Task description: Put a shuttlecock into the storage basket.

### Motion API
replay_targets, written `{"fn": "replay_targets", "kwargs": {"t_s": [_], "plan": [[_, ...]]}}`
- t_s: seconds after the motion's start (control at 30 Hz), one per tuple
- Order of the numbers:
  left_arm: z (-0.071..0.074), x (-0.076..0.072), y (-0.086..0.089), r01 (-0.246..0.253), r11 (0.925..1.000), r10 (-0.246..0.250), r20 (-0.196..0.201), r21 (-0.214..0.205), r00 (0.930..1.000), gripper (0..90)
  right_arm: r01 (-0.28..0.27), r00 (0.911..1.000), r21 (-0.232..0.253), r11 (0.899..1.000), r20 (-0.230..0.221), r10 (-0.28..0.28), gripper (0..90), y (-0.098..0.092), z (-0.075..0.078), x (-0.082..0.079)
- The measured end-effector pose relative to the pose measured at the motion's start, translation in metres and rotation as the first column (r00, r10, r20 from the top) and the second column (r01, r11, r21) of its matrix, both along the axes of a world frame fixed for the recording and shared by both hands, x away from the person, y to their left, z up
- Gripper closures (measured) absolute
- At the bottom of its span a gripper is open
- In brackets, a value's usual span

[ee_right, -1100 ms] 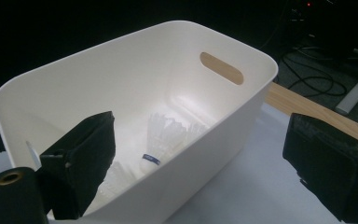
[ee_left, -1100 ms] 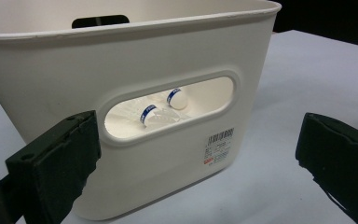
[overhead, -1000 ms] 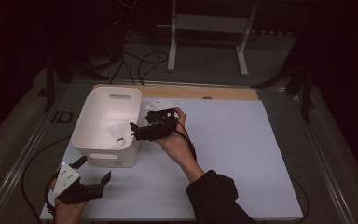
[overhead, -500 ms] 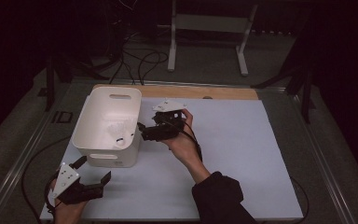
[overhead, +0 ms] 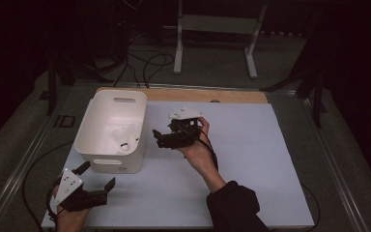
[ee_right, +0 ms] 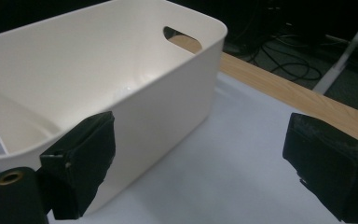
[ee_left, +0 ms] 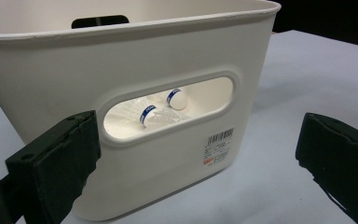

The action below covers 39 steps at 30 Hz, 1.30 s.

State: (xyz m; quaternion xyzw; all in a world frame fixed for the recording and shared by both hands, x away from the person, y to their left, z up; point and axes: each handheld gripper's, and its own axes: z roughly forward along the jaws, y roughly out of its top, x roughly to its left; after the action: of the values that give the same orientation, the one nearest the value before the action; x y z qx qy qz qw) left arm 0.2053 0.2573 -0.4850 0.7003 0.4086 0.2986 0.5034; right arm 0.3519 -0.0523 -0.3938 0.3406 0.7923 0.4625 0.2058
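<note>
Two shuttlecocks (ee_left: 161, 108) already lie inside the white bin (overhead: 92, 153) — both the left gripper (overhead: 96, 188) and right gripper (overhead: 157, 138) hang empty, fingers spread, so little seems left.

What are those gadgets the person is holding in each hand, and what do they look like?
Each hand holds a black tool with two blocky, flat-faced black jaws. The left gripper carries a pale grey three-cornered plate with dark dots on top; the right gripper has a similar plate. A thin black cable trails from each. The person's right arm wears a dark sleeve. One brass-coloured ringed hole shows on the right gripper's body.
</note>
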Motion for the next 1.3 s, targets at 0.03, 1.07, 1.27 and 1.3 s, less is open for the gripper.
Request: {"fn": "replay_targets", "kwargs": {"t_s": [0.03, 1.07, 1.27, 1.3], "plan": [[0.000, 0.000, 0.000, 0.000, 1.0000, 0.000, 0.000, 0.001, 1.0000, 0.7, 0.003, 1.0000, -0.002, 1.000, 0.002, -0.003, 9.0, -0.002, -0.001, 0.000], [0.000, 0.000, -0.001, -0.003, 1.0000, 0.003, -0.003, -0.004, 1.0000, 0.7, 0.121, 0.9926, 0.003, 0.993, -0.002, -0.121, 9.0, -0.090, -0.027, -0.035], [0.000, 0.000, 0.000, -0.006, 0.9999, 0.006, -0.001, -0.010, 1.0000, 0.7, 0.135, 0.9904, -0.042, 0.990, 0.035, -0.134, 9.0, -0.106, -0.026, -0.053], [0.000, 0.000, 0.000, -0.006, 0.9999, 0.006, -0.003, -0.010, 1.0000, 0.7, 0.136, 0.9902, -0.038, 0.990, 0.038, -0.134, 9.0, -0.109, -0.025, -0.055]]}}
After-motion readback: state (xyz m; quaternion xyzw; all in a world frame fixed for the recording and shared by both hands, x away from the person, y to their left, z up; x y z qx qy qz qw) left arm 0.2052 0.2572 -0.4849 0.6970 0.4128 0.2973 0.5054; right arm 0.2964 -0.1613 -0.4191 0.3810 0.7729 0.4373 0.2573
